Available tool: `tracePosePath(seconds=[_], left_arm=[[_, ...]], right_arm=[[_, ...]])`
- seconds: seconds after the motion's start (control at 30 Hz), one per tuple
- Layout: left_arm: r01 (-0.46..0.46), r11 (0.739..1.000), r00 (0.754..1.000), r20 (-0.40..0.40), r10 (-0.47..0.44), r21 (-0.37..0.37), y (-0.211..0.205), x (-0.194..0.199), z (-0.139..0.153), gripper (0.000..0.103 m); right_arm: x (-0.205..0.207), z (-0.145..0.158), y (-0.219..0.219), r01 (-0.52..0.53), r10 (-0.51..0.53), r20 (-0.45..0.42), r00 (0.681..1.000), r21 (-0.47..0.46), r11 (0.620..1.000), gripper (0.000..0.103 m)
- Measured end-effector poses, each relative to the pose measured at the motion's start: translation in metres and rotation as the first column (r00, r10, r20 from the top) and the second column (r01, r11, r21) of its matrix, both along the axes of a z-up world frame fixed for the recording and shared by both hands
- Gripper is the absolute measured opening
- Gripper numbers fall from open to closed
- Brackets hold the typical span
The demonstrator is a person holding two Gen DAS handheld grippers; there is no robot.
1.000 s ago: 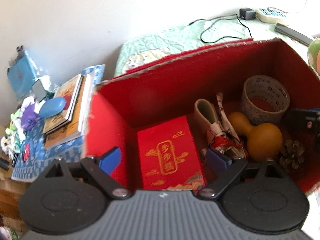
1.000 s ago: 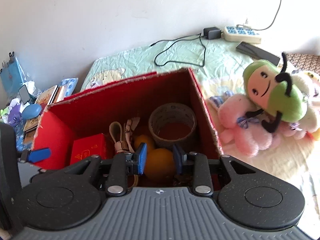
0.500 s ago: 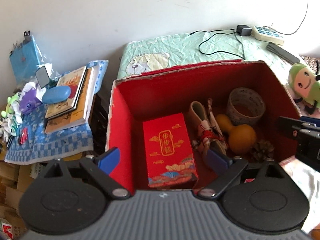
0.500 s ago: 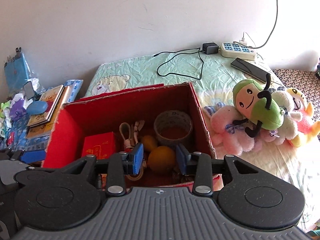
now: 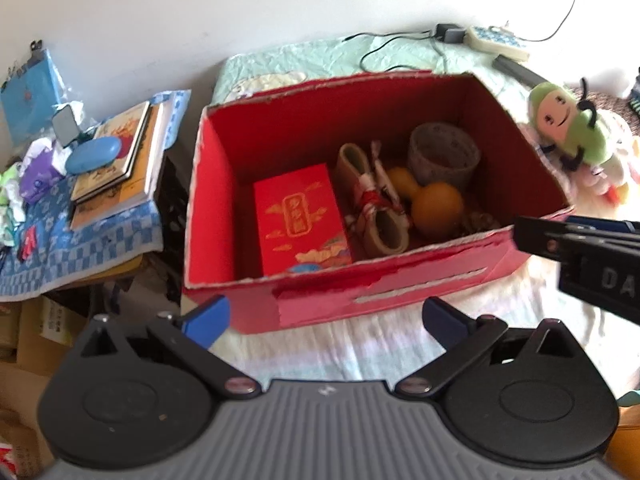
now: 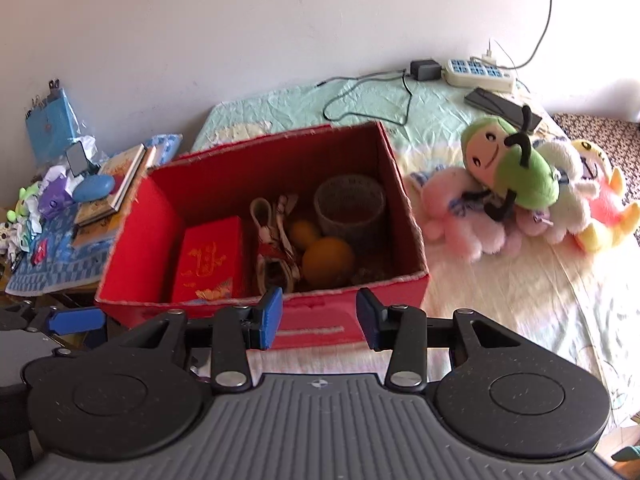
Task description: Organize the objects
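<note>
A red box (image 5: 384,296) sits open on the bed (image 6: 520,300), with both grippers held just in front of its near wall and neither touching it. The left gripper (image 5: 326,318) is spread wide and holds nothing; its blue pads (image 5: 208,316) frame the box's lower front edge. The right gripper (image 6: 318,316) is also released and empty, its fingers parted less widely, in front of the near wall.

Inside the box, a red packet (image 5: 300,218) with gold print lies flat at the left. Beside it lies a rolled strap (image 5: 374,204) bundled with red thread, then an orange gourd (image 5: 434,200) near the middle, and a tape roll (image 5: 444,156) standing on its end toward the back right corner. A pine cone (image 6: 366,270) sits by the near wall, right of the gourd, partly hidden.

To the right of the box, plush toys (image 6: 516,172) are piled on the bed: a green one on top of pink and white ones, with a yellow one at the far right. Behind the box, by the wall, lie a power strip (image 6: 478,74), a black charger (image 6: 424,69) with its cable, and a dark flat device (image 6: 496,102).

Left of the bed, a worktop (image 5: 100,236) covered with a blue checked cloth carries stacked books (image 5: 120,152), a blue case (image 5: 94,155) on top of them, and small clutter.
</note>
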State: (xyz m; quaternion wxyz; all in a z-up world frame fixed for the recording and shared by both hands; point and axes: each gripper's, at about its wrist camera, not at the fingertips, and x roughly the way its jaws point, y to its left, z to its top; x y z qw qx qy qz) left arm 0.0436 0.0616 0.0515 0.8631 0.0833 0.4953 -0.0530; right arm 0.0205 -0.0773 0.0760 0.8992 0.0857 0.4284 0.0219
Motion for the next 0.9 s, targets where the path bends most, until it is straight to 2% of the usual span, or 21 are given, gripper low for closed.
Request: tracePosePath(seconds=[0.17,0.3,0.47,0.63,0.9], left_arm=[[-0.049,0.999,0.994,-0.099,0.047,-0.019,0.005,0.009,-0.018,0.101],[-0.072,0.997,0.989,-0.128,0.077,0.042,0.002,0.012,-0.030,0.100],[-0.090,0.994,0.980,-0.174,0.100,0.061,0.005,0.018,-0.036,0.101],[-0.082,0.995,0.985,-0.150,0.090,0.054,0.009,0.026,-0.022,0.101],[-0.013,0.998,0.999,-0.039,0.015,0.054,0.002,0.037,0.014,0.101]], right_arm=[[0.004,-0.015,-0.004,-0.017,0.017,-0.053,0.998,0.001,1.000,0.044],[0.008,-0.025,-0.001,-0.047,0.047,-0.098,0.994,0.008,0.999,0.045],[0.014,-0.029,0.004,-0.069,0.072,-0.124,0.990,0.031,0.997,0.045],[0.021,-0.022,0.005,-0.075,0.081,-0.127,0.989,0.046,0.996,0.048],[0.033,0.001,-0.005,-0.058,0.068,-0.102,0.993,0.098,0.994,0.048]])
